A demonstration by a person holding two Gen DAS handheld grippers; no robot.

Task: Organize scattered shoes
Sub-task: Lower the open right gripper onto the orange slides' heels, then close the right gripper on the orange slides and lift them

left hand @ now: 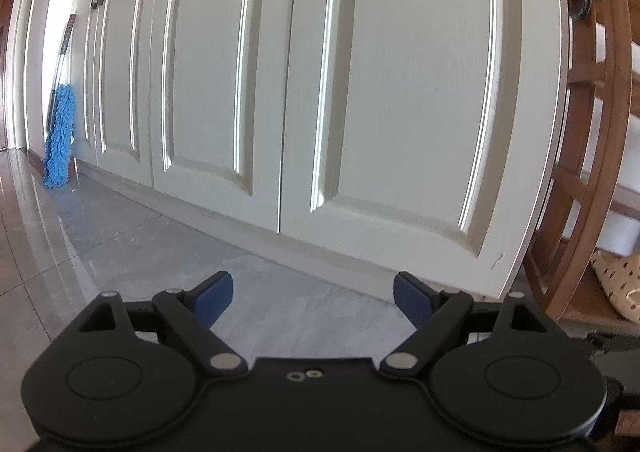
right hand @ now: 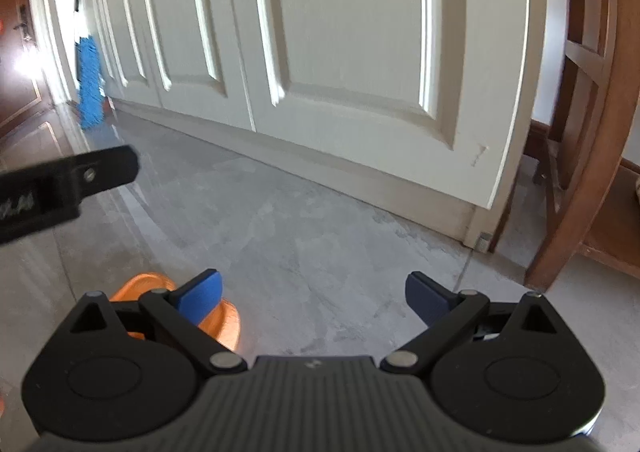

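Hovering over the grey marble floor (right hand: 280, 220), both grippers, left (left hand: 313, 294) and right (right hand: 314, 298), gaped wide and empty; an orange plastic slipper (right hand: 224, 322) lay beneath the right fingers (right hand: 200, 294).

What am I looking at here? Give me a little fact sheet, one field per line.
place: grey tiled floor in front of white panelled cabinet doors
left gripper: fingers open, holding nothing
right gripper: fingers open, holding nothing
shoes seen: orange slipper on the floor by the right gripper; beige spotted slipper on the wooden rack
also: blue mop leaning at the far end
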